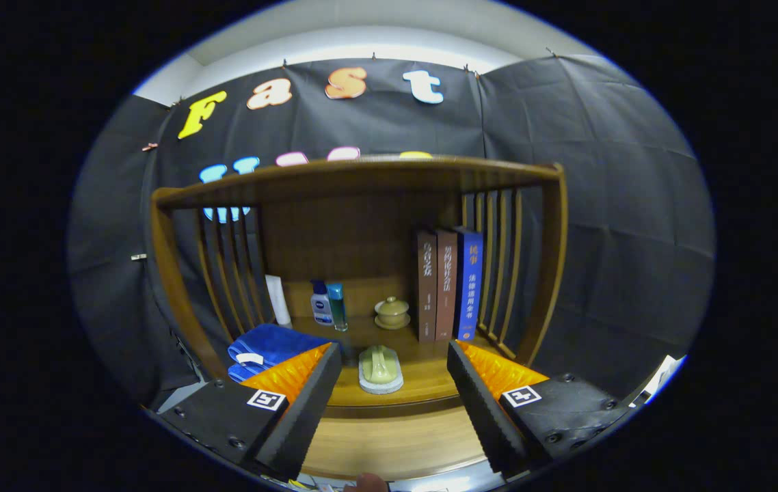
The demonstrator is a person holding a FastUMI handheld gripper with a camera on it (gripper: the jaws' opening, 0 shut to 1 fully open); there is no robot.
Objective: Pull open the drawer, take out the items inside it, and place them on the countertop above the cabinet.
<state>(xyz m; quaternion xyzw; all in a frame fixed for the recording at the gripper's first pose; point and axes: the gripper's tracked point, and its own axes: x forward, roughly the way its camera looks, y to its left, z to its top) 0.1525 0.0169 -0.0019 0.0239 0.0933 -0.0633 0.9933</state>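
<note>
Gripper view: gripper [394,403] spread wide, empty, before wooden shelf [361,179] with books [448,283], bottles [329,303], folded towel [273,345].

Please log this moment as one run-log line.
hand-held gripper: open, empty | scrub brush: on countertop, ahead between fingers | drawer: not yet opened
</note>
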